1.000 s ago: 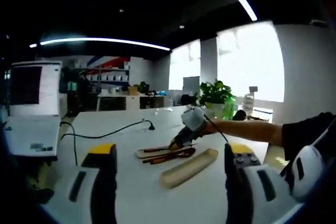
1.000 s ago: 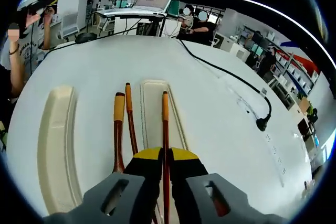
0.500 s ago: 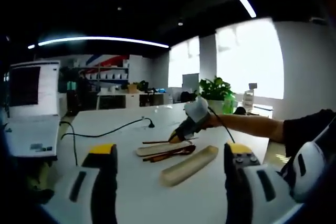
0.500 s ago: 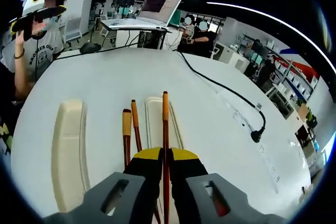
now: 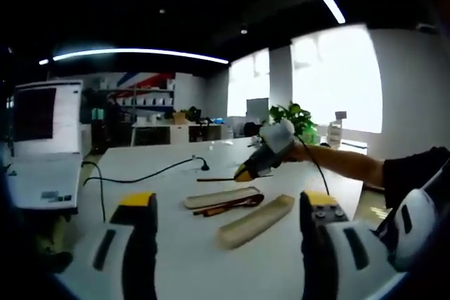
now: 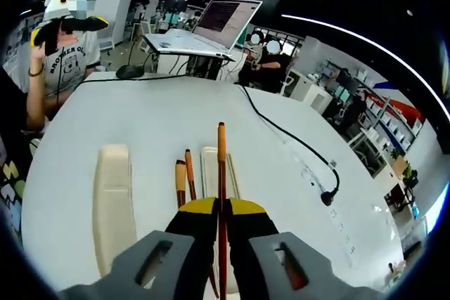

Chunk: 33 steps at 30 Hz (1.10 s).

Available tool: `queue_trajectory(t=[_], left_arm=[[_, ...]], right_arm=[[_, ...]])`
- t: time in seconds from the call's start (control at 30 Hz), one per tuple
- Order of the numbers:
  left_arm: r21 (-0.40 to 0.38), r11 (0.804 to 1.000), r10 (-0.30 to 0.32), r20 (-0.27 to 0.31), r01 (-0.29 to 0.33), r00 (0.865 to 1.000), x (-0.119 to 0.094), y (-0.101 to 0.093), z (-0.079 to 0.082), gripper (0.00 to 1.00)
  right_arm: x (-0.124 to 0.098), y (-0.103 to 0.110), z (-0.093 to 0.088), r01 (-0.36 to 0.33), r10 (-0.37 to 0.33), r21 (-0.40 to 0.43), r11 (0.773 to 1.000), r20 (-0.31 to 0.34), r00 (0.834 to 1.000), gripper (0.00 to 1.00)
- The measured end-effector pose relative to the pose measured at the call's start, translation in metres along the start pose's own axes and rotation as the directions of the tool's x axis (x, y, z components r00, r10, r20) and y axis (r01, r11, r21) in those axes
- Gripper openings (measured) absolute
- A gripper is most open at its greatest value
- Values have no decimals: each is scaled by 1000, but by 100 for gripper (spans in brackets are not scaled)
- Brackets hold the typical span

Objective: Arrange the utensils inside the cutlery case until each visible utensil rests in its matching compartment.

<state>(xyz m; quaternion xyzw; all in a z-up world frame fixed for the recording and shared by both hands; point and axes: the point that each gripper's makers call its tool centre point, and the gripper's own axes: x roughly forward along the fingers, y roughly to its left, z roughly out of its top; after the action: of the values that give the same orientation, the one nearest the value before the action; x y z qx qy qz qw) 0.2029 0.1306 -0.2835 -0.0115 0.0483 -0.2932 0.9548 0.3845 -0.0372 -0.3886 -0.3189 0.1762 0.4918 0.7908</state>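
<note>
Wooden chopstick [image 6: 221, 173] pinched between the closed jaws of the right gripper [image 6: 221, 210], lifted clear of the white table [image 6: 140, 114] and pointing away along the jaws. Below: narrow cream tray [image 6: 211, 170], two more wooden utensils [image 6: 184, 177] lying just beside its left edge, wider cream case half [image 6: 112, 201] further left. Seen from afar, right gripper [image 5: 246, 171] hovering over the tray [image 5: 221, 197]. Left gripper [image 5: 225, 205] spread wide, holding nothing, well back. Advice: line stick up lengthwise with tray slot, lower level, release only once resting inside. Avoid nudging the neighbouring utensils.
</note>
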Motion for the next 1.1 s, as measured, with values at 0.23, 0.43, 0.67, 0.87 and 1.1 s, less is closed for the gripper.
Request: queue_trajectory(t=[0.23,0.43,0.67,0.87,1.1], left_arm=[[2,1000,-5,-8,5,1000,0,0,-1,88],[2,1000,1,-19,-1,1000,3,1,-4,87],[2,1000,-9,-23,9,1000,4,-2,-5,87],[-2,1000,1,-28,-1,1000,4,1,-7,87],[-1,1000,-3,-33,3,999,5,1,-7,86]], right_arm=[[-19,29,14,-22,22,-56,998,-5,1000,3],[-25,61,13,-66,65,-117,991,-15,998,3],[-26,86,7,-129,127,-173,976,-25,992,3],[-24,107,-3,-200,194,-192,961,-51,980,3],[-17,119,-15,-255,241,-202,946,-94,966,3]])
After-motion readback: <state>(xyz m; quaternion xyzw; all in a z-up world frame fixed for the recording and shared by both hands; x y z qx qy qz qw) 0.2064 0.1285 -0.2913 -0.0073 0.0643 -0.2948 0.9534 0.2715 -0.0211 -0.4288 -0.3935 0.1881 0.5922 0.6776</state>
